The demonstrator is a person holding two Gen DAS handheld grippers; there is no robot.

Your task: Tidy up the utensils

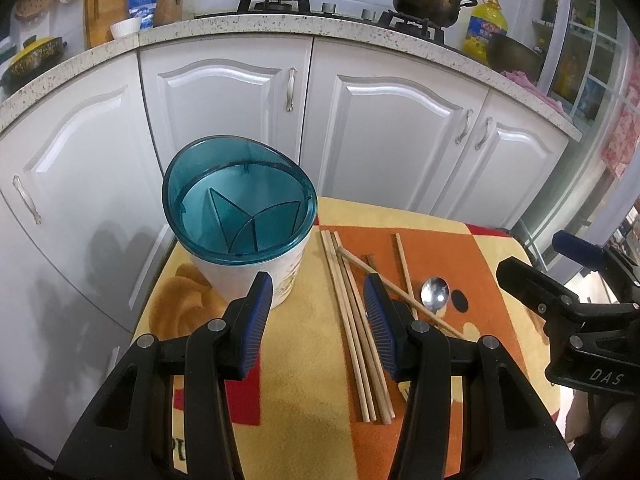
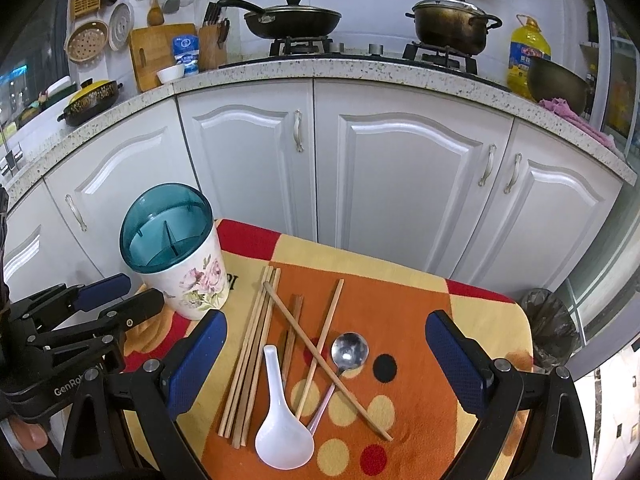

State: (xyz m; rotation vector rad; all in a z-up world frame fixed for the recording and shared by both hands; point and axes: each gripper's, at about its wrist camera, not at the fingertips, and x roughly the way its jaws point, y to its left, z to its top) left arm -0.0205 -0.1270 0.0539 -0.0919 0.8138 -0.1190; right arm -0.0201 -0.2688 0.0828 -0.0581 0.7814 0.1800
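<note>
Left gripper (image 1: 318, 320) hovers over the patterned cloth (image 1: 296, 360), jaws wide apart, nothing between the pads. The utensil holder (image 1: 240, 224) (teal divided insert, floral white body) stands just beyond its left finger, apart from it. A bundle of wooden chopsticks (image 1: 356, 332) lies just inside its right finger and runs under that finger's tip; contact there cannot be told.

Right gripper (image 2: 326, 354) also stands wide, holding nothing. Between its fingers, on the cloth: the same chopstick bundle (image 2: 250, 360) toward the left finger, the white ceramic spoon (image 2: 280, 420) close in front, the metal spoon (image 2: 349, 351) further out, and two loose chopsticks (image 2: 320, 354) crossing over the metal spoon's handle. A darker pair of chopsticks (image 2: 294, 320) lies partly under the crossed ones. The holder (image 2: 180, 256) sits beyond and left of the left finger.

From the left wrist view the ceramic spoon is hidden behind the right finger, and the metal spoon (image 1: 435, 294) shows only its bowl. Each gripper sees the other cut off at the frame edge.
</note>
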